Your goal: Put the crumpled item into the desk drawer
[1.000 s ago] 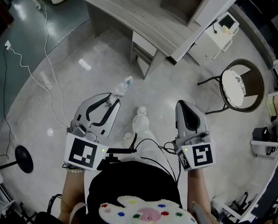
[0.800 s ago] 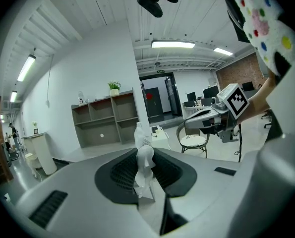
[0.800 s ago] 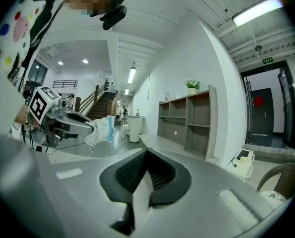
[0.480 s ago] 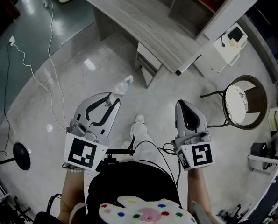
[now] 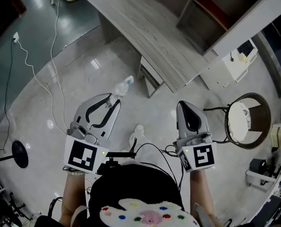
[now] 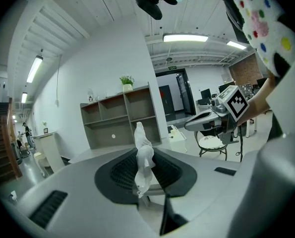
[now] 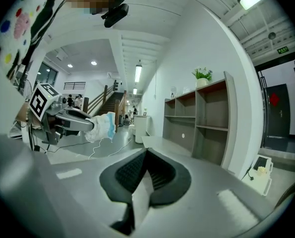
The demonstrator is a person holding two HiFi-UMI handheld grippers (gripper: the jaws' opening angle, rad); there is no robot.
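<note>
The left tool (image 5: 114,101) is clamped on a crumpled white item with a pale blue edge (image 5: 123,87) — soft and wrinkled, it sticks out past the ribbed dark pads (image 6: 121,170). The right tool (image 5: 187,106) has its jaws together, empty. The 2 tools hang over the glossy grey floor (image 5: 83,74) — the grey wood-grain worktop (image 5: 149,27) and its drawer (image 5: 152,73) lie farther off.

A round chair (image 5: 238,122) with a pale seat stands on the glossy grey floor (image 5: 83,84) at the right, near a small white cabinet (image 5: 238,60). At the left a white cable (image 5: 33,74) trails across the floor near a black round base (image 5: 18,153). A potted plant (image 6: 126,81) tops the open shelf unit (image 6: 120,120)
</note>
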